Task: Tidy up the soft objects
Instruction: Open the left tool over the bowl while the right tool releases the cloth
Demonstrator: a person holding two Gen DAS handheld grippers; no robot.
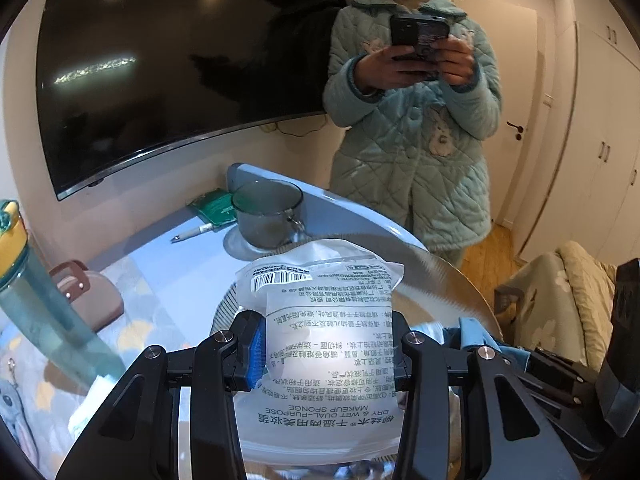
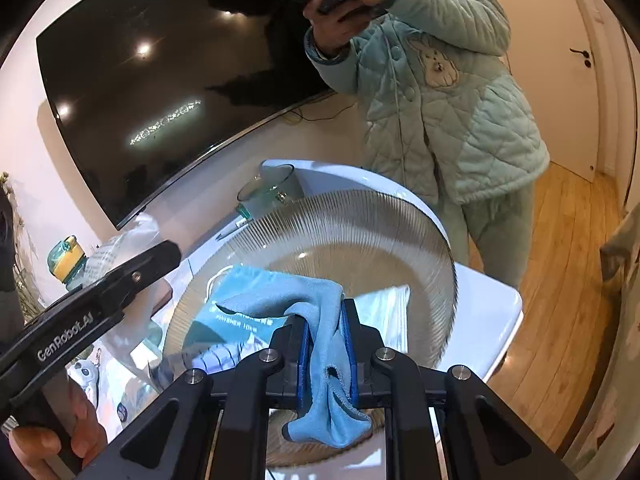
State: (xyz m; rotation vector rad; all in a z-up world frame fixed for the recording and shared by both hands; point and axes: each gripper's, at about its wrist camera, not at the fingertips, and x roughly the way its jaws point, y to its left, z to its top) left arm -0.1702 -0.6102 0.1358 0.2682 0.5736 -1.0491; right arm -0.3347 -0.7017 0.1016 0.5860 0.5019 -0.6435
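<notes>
Gripping: left gripper (image 1: 326,354) sponge packet (image 1: 324,320), right gripper (image 2: 328,344) blue cloth (image 2: 324,320).

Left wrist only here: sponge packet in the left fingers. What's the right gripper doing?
Observer: The right gripper is shut on a blue cloth, which droops from both sides of the fingers.
Operator: Where is it relative to the bowl?
Observer: Over the ribbed glass bowl, and the cloth's front end drapes toward the middle.
Operator: Anything in the bowl? The packet blocks my view.
Observer: Yes, a teal packet under the cloth and a white packet beside it, on the picture's right.
</notes>
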